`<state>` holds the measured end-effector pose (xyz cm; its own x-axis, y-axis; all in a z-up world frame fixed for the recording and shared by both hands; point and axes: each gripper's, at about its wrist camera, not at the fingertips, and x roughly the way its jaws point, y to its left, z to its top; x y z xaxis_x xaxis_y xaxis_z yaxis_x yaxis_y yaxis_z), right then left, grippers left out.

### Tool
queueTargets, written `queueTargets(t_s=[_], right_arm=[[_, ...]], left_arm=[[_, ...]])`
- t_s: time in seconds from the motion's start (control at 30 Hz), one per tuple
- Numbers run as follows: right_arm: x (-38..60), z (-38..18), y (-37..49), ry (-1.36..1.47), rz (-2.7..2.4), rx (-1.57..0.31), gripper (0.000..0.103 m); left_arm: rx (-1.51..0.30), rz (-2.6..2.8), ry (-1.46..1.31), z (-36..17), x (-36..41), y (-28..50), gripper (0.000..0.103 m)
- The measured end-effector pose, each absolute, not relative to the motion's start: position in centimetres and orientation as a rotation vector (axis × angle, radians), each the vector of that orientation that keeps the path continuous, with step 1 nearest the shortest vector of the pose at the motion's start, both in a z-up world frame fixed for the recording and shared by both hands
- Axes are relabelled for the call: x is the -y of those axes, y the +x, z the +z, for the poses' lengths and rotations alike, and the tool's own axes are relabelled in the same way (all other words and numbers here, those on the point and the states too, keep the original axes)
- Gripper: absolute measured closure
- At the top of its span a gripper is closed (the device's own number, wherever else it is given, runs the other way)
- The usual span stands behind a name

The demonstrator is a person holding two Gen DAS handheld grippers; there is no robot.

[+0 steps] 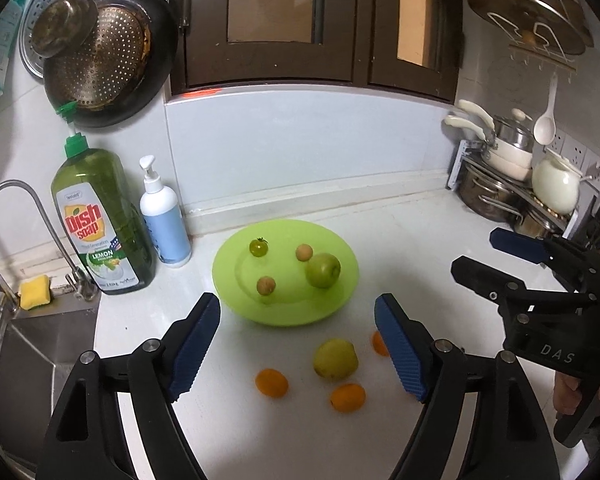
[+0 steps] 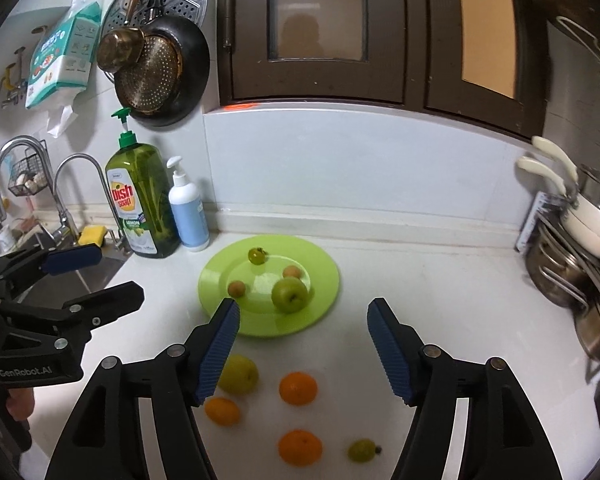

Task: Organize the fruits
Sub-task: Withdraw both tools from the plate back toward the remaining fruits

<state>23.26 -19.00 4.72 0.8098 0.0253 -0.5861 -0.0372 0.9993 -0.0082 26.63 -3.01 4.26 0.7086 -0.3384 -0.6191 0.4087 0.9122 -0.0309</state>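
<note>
At the far left, beside the steel sink [image 2: 80, 280], stand a tall green dish-soap bottle [image 2: 142, 200] and a smaller white-and-blue pump bottle [image 2: 188, 216]. Right of them, on the white tabletop [image 2: 440, 300], lies the round lime-green plastic plate [image 2: 324, 280]. It already carries a large green apple [image 2: 289, 294], a small green tomato-like fruit [image 2: 257, 256] at its far edge, and two small tan round fruits [image 2: 236, 289].

Nearer than the plate, loose on the tabletop, lie a yellow-green pear-like fruit [image 2: 240, 374], three orange mandarins [image 2: 298, 389] and, furthest right, a small green fruit [image 2: 362, 450].

The left gripper [image 1: 298, 346] hovers above these loose fruits, jaws spread wide and empty; the right gripper [image 2: 302, 346] does too, jaws about half open and holding nothing.

The task looks partway done, between placements. The next move calls for lowering one gripper over a loose fruit, closing gently and carrying it to a free spot on the plate.
</note>
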Motion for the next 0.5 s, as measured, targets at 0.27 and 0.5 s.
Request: queueTargets(t_s=[0.27,0.5], right_arm=[[19.3,3.7,20.5,-0.036,-0.004,-0.618,0.036],[19.4,2.1,18.9,-0.038,-0.021,-0.639,0.036]], left_arm=[[-0.652,-0.444,0.136,3.0,3.7,24.5,0.024],[-0.645,-0.46,0.163,1.5,3.9,23.2,0.023]])
